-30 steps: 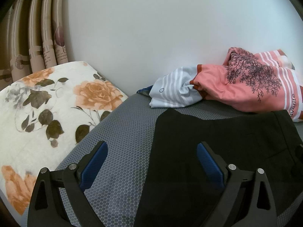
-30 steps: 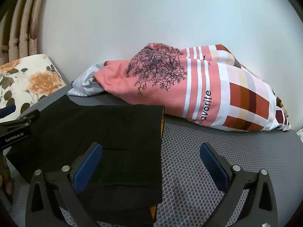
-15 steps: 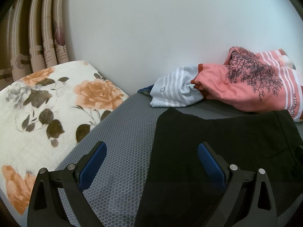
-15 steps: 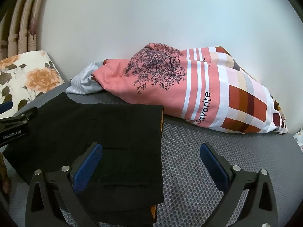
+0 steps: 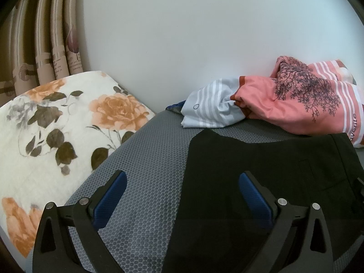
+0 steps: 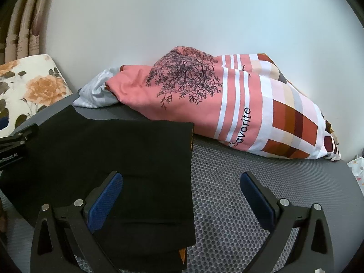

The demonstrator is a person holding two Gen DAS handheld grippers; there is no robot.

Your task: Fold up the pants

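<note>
The black pants (image 6: 109, 159) lie folded flat on a grey surface with a honeycomb weave, which looks like a mattress (image 6: 238, 204). In the right wrist view their straight right edge runs down the middle of the frame, and a thin orange lining shows along that edge and at the lower corner. In the left wrist view the pants (image 5: 261, 182) fill the lower right, with a pointed corner near the striped cloth.

The left claw (image 5: 182, 195) hangs just above the mattress with its jaws spread wide and nothing between them; its right blue pad (image 5: 252, 198) sits over the black cloth, its left pad over bare mattress. The right claw (image 6: 182, 193) is also spread wide and holds nothing, its left pad over the pants and its right pad over bare grey weave.

Behind the pants, against the white wall (image 5: 204, 34), lies a pink pillow (image 6: 227, 104) printed with a dark tree and stripes, touching a crumpled light striped cloth (image 5: 211, 109). A floral pillow (image 5: 56, 125) rests at the left, with curtains (image 5: 45, 45) behind it.
</note>
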